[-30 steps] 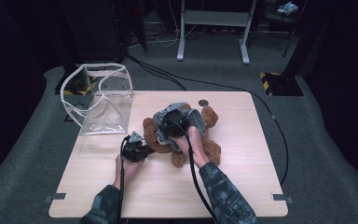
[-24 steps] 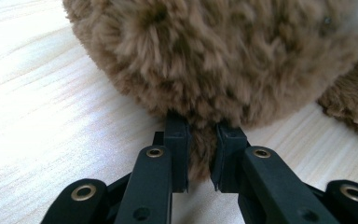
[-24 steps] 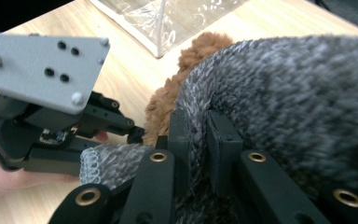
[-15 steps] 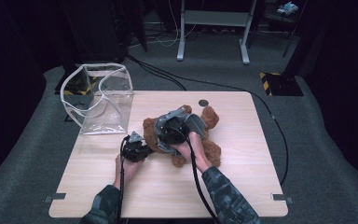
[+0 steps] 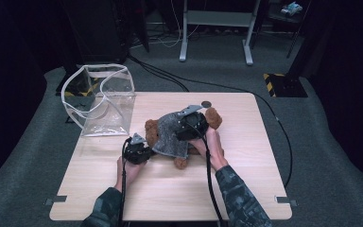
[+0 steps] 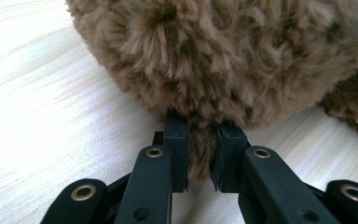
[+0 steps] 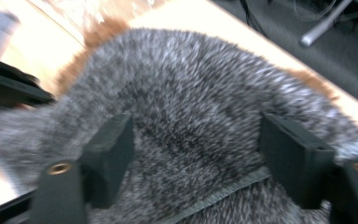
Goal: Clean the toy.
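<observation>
Shifted rightward over the toy since the earlier frame: right hand-held gripper (image 5: 189,124), jaws just opened wide, pads apart and off the grey fur garment (image 5: 172,135) lying between them. Blurred in the right gripper view, with that grey fur (image 7: 191,126) bulging up between both jaws and a dark hem strip running below. Unmoved beside it: left hand-held gripper (image 5: 137,151), clenched on a tuft of brown plush at the teddy bear (image 5: 212,117), a narrow pinch of fur (image 6: 200,154) squeezed between the pads. Largely covered by the garment and the right hand: most of the bear, lying mid-surface, with only an ear, a limb and the left edge peeking out. Farther off at the surface (image 5: 246,189) back-left corner: clear plastic bag (image 5: 101,101), standing open, partly overhanging the edge.
</observation>
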A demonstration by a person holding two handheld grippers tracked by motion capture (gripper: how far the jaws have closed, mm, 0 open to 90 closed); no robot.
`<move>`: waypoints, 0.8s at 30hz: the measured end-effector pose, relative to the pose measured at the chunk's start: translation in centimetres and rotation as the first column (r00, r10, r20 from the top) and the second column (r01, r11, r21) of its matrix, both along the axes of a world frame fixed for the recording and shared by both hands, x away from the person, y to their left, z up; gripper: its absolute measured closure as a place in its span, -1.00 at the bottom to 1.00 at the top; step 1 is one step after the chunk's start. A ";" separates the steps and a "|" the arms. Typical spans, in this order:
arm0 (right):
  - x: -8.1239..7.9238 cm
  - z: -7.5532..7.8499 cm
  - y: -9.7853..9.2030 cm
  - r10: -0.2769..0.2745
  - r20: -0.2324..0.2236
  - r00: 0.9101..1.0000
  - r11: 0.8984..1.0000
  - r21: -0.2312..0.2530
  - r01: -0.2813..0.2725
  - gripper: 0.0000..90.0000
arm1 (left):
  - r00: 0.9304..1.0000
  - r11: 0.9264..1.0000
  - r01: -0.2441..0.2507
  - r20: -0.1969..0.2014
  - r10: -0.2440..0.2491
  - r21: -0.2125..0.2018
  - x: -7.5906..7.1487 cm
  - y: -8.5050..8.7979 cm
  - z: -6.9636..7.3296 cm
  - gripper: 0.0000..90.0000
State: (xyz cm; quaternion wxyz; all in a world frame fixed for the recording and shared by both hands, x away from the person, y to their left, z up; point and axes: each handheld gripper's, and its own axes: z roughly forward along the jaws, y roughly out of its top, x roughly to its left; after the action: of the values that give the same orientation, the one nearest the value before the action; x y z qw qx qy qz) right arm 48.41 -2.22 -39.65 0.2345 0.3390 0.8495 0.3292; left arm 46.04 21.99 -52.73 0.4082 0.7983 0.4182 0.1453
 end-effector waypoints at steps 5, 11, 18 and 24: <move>0.5 -2.8 1.8 -0.005 0.000 1.000 0.995 -0.100 0.004 -0.31 | 1.000 1.000 -0.007 0.002 0.007 -0.009 0.0 -0.1 0.0 0.75; -0.1 -3.1 2.5 0.021 0.015 1.000 0.997 -0.080 -0.020 0.71 | 1.000 1.000 -0.005 0.000 0.005 -0.009 0.0 0.0 0.0 0.75; -0.6 -1.1 2.5 0.085 -0.012 0.996 0.993 0.083 -0.084 0.75 | 1.000 1.000 -0.003 -0.006 0.003 -0.013 0.0 0.0 0.0 0.75; -0.3 -1.5 5.5 0.137 -0.030 0.990 0.984 0.115 -0.132 0.74 | 1.000 1.000 -0.008 -0.009 0.008 -0.019 0.0 0.0 0.0 0.74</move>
State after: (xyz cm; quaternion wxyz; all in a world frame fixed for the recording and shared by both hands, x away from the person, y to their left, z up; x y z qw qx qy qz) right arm 48.08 3.27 -41.19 0.1762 0.2997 0.8547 0.3855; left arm 46.03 22.02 -52.76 0.4133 0.7935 0.4245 0.1394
